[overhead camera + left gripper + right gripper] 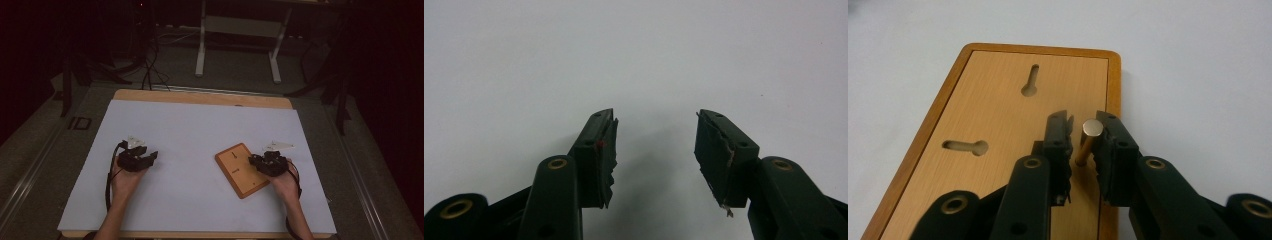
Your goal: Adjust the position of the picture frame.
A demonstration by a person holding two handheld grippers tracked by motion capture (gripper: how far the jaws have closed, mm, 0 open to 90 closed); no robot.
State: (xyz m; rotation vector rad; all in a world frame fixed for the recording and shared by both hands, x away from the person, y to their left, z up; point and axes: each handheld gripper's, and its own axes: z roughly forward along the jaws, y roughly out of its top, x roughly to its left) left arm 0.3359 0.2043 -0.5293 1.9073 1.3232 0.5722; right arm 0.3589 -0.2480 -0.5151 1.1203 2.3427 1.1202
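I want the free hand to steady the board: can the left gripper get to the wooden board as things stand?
Probably yes: the left gripper stands open, and bare white table lies between it and the wooden board.

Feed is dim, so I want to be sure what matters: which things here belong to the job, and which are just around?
In the job:
- flat orange-brown wooden board with keyhole slots
- short brass-coloured metal peg standing on it
- right gripper, jaws around the peg

Just around:
- left gripper, open, nothing between its jaws
- white table sheet
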